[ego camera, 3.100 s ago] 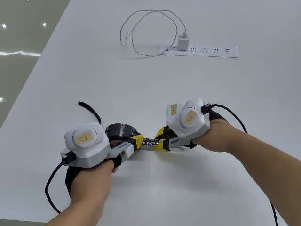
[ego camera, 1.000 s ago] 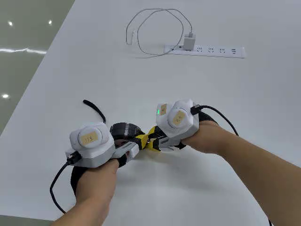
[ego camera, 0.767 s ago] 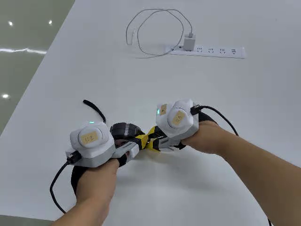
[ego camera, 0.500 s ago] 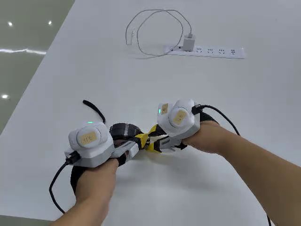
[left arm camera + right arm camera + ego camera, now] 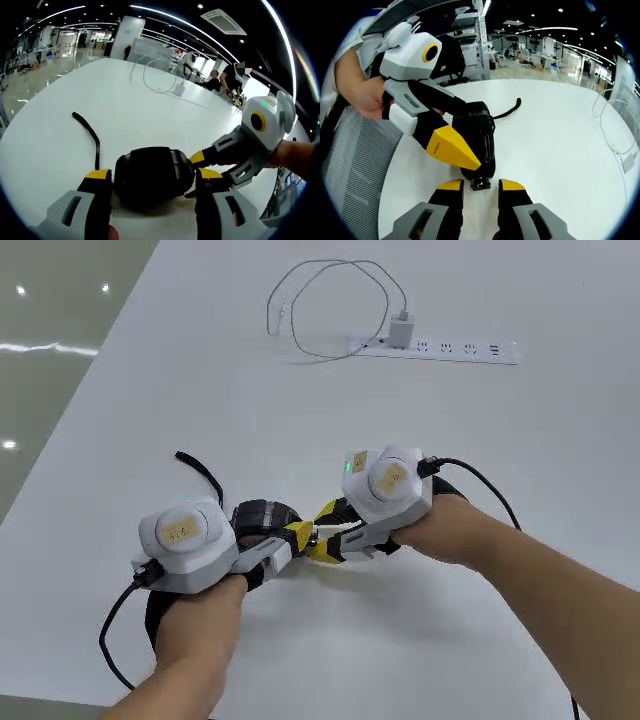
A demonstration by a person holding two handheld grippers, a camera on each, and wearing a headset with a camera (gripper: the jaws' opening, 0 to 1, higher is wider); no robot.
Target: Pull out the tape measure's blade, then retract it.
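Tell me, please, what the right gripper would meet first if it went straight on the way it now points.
Most likely the tape measure: its black case lies directly ahead of the right gripper, with the blade's end tab between the gripper's tips, though depth is unclear.

**Legible markings.** In the head view a tan sticker (image 5: 179, 532) lay on top of the left tool (image 5: 272, 532), and two tan stickers (image 5: 390, 478) lay on top of the right tool (image 5: 322, 532). Each bore faint marks too small to be read. In the right gripper view a short line of dark lettering ran along the left tool's yellow fingertip (image 5: 451, 148), likewise too small to be made out. No text could be read with certainty.
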